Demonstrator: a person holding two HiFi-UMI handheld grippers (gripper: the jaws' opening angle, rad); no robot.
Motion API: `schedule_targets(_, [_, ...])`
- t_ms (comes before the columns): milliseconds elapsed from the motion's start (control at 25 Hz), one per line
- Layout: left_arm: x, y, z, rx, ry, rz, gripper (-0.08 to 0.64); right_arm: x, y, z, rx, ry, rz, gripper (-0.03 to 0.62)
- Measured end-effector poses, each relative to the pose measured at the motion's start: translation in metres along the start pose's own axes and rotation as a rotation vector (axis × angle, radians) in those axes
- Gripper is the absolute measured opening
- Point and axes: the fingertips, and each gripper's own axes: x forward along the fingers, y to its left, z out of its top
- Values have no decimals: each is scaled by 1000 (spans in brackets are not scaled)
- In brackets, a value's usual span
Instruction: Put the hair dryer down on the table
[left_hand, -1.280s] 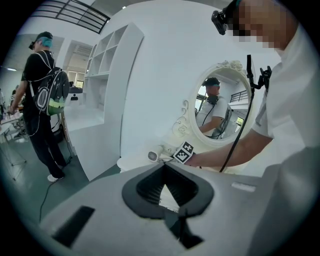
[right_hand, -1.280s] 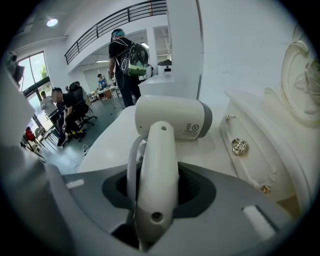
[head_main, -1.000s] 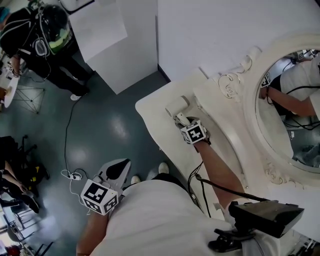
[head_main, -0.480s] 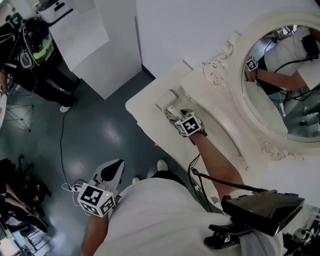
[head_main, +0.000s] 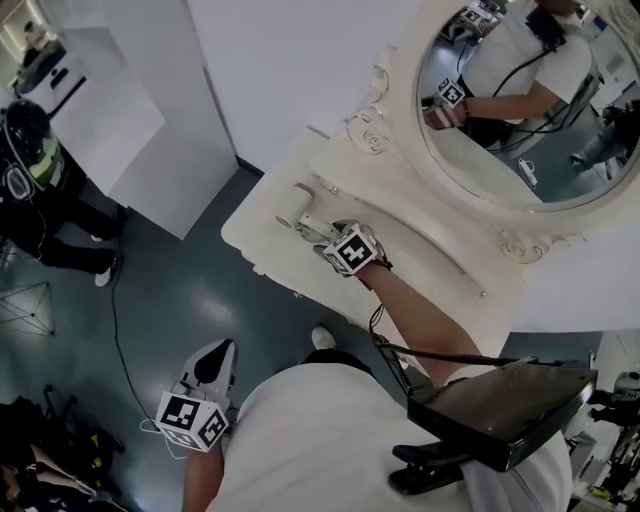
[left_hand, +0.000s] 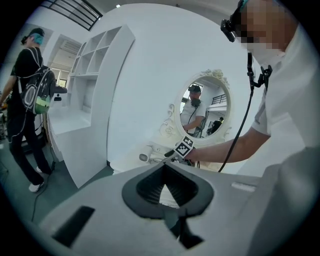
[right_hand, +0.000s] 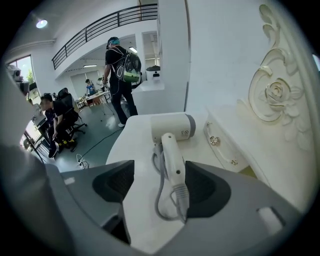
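The white hair dryer (right_hand: 172, 128) lies on the white dressing table (right_hand: 135, 145), its barrel pointing away and its grey cord looped beside the handle. My right gripper (right_hand: 160, 171) is open, one jaw on each side of the handle, neither pad pressing on it. In the head view the same gripper (head_main: 320, 236) rests at the dryer (head_main: 300, 221) near the table's left end. My left gripper (head_main: 213, 362) hangs low beside my body over the floor, jaws together and empty; its own view shows the pads (left_hand: 167, 187) meeting.
An oval mirror (head_main: 510, 110) in an ornate frame stands at the back of the table (head_main: 262, 240). Drawer knobs (right_hand: 214, 141) sit just right of the dryer. A white shelf unit (head_main: 130, 130) stands to the left, with a person in black (head_main: 30, 170) and a floor cable (head_main: 115, 330).
The head view has swung, so table and mirror now sit higher and further left. My right gripper stays at the dryer on the table. The left gripper stays low by my side.
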Motion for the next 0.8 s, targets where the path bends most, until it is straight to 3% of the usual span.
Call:
schedule_targets(320, [-14,-9,-14,34,4,-87,2,-45,24,-15,41,-38,-79,289])
schedule_targets(440, [-20,-14,-16,58,5,-122,2,-63,38,-21,57,-54,-105,197])
schedule_targets(600, [-31,-21,-22,83,9,-159,2,-82,72,-33,83,-65,-94,-5])
schedule_targets(800, [-46,-30,-39,95,18,-202,2,-99,130,-54,106,-73,-36,-3])
